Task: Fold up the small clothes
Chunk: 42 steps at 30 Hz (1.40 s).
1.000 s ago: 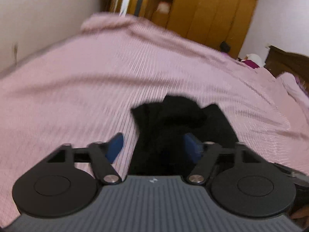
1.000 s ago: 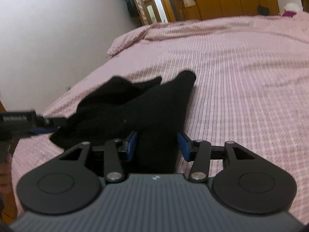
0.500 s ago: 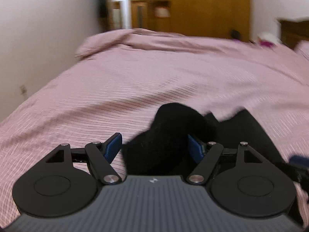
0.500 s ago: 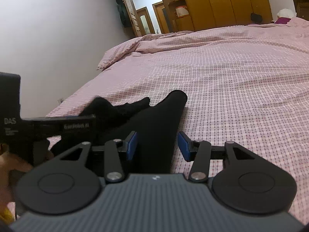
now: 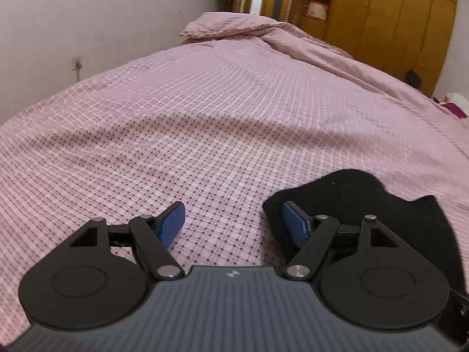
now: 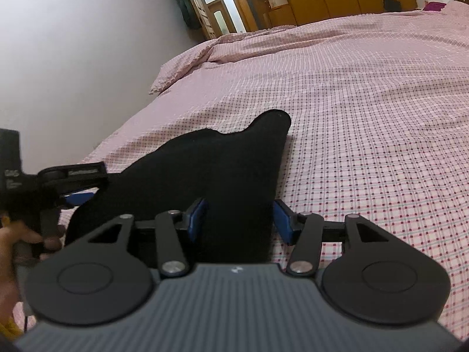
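Observation:
A black garment point(image 6: 222, 170) lies spread on the pink checked bedcover point(image 6: 366, 117), one rounded corner pointing away. My right gripper point(image 6: 239, 220) straddles its near end. The jaws are opening, and the blue pads point(image 6: 281, 220) sit at the cloth's edges without squeezing it. In the left wrist view the same black garment point(image 5: 366, 199) lies to the right, partly behind the right finger. My left gripper point(image 5: 234, 223) stands open over bare bedcover point(image 5: 205, 117) with nothing between its fingers.
A person's hand point(image 6: 17, 234) holds the left tool's black frame point(image 6: 58, 176) at the garment's left edge. A wall point(image 5: 88, 14) runs along the bed's left side. Wooden wardrobes point(image 5: 395, 14) and a doorway stand beyond the far end. Rumpled bedding point(image 5: 234, 26) lies at the far corner.
My left gripper has slid left off the black garment, which was between its fingers before. The garment now lies flatter. My right gripper's jaws have widened a little around the cloth.

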Motion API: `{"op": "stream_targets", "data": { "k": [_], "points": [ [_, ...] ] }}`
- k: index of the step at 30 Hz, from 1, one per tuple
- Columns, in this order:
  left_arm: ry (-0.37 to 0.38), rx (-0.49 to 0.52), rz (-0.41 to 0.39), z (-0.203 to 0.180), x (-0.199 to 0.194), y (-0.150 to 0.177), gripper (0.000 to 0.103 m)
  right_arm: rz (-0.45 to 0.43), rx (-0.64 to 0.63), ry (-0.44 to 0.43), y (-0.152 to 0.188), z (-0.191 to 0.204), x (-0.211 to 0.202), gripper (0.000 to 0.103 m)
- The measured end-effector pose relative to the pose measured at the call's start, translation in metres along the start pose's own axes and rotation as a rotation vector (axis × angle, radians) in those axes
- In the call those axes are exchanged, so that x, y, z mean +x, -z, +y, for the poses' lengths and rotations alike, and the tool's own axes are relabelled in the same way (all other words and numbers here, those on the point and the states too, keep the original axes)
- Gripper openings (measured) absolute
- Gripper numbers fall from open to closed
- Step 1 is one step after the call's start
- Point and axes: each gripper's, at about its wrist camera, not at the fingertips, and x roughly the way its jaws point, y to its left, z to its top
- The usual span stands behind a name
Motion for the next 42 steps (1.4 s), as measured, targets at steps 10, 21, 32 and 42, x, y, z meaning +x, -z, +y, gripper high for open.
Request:
{"op": "stream_targets", "data": {
  "k": [10,21,32,42],
  "points": [
    [0.276,0.043,0.110,-0.017,-0.036,0.012,0.087,-0.011,0.107,-0.062,-0.002,-0.016,-0.019,0.067],
    [0.481,-0.060,0.275,-0.006,-0.006,0.036,0.088,0.107,0.211,-0.205,0.007,-0.028,0.010,0.071],
    [0.675,-0.223,0.287,0.003,-0.017,0.049,0.045,0.114,0.232,-0.248,-0.022,-0.019,0.003,0.038],
    [0.789,-0.203,0.287,-0.044,-0.092,0.075,0.045,0.041,0.170,-0.193,-0.031,-0.023,-0.098,0.036]
  ]
}}
